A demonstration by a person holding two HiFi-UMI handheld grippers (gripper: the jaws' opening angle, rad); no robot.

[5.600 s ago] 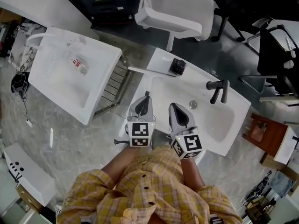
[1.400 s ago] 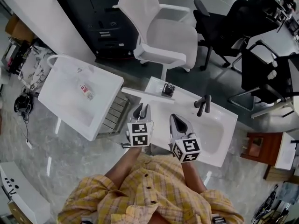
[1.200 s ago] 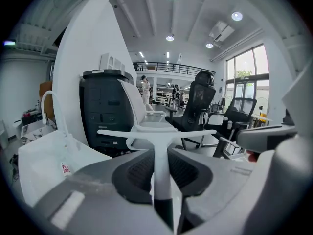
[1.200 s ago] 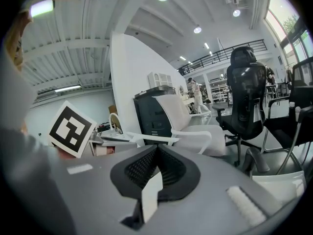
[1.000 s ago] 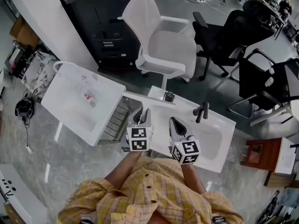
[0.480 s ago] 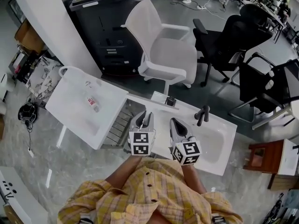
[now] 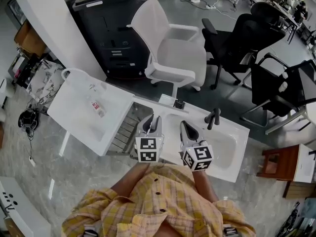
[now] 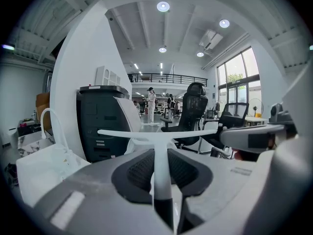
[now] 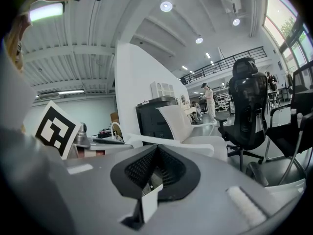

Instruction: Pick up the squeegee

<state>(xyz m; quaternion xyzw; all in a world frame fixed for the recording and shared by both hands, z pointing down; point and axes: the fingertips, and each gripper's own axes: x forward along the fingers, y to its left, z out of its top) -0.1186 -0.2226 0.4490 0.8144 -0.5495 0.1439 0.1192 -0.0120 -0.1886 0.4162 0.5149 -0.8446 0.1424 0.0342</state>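
- Open office, grey stone floor (image 7: 74, 162); two white basins side by side below the person.
- Left basin (image 7: 74, 117): a small bottle (image 7: 96, 105) lies in it. It has a red label, but the print is too small to read.
- Right basin (image 7: 232, 147): black tap (image 7: 212, 116) on the far edge and a small black item (image 7: 178, 104) at the far-left corner.
- Beyond the basins are a white chair (image 7: 170, 48), black chairs (image 7: 237, 33) and a black cabinet (image 7: 106, 28).
- Left gripper (image 7: 154, 118) is over the left edge of the right basin and clenched on the squeegee (image 8: 160, 136).
- The squeegee is white and T-shaped, lifted clear of the basin. Its handle runs between the jaws and is dark at its lower end. The blade lies crosswise past the tips.
- Right gripper (image 7: 185, 125) is just beside the left one, over the same basin. Its jaws are closed tip to tip with nothing between them.
- Each gripper's cube carries black-and-white square markers and no readable text.
- A yellow plaid shirt (image 7: 158, 206) fills the bottom of the head view.
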